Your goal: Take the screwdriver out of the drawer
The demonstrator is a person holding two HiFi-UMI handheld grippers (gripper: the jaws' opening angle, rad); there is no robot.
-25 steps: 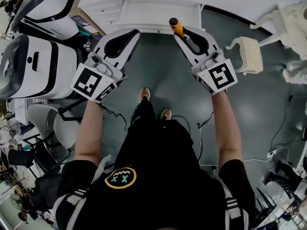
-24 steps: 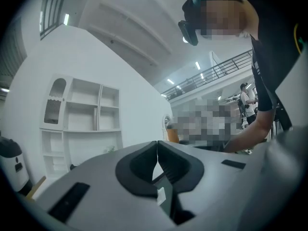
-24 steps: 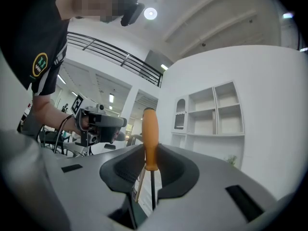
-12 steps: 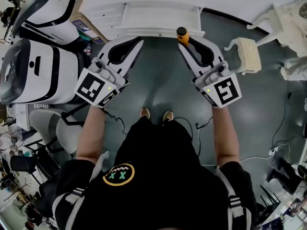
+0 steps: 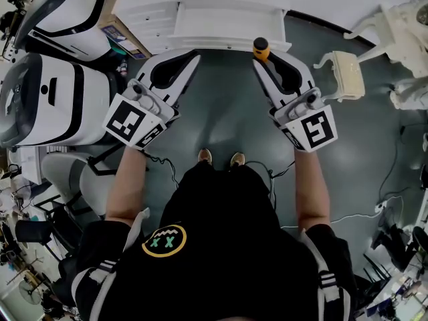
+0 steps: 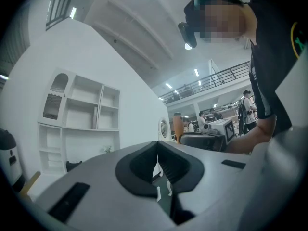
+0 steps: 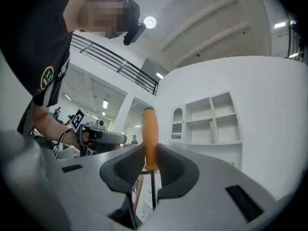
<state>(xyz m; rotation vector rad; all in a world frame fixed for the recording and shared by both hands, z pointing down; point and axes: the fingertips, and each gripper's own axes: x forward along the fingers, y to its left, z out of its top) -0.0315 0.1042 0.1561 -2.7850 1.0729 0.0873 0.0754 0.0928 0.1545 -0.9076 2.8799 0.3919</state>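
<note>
I'm drawing back from the open white drawer [image 5: 227, 29]. My left hand-held gripper [image 5: 192, 57] is staying closed and empty. My right hand-held gripper [image 5: 262, 57] is clamping the orange-handled screwdriver [image 5: 260, 47] upright, now clear of the drawer front.

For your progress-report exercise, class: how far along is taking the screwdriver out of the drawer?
Done: the screwdriver looks lifted out of the open drawer, orange handle upright. In hand: the right gripper grips its handle; the left gripper is shut, empty. Left: probably just setting it down.
</note>
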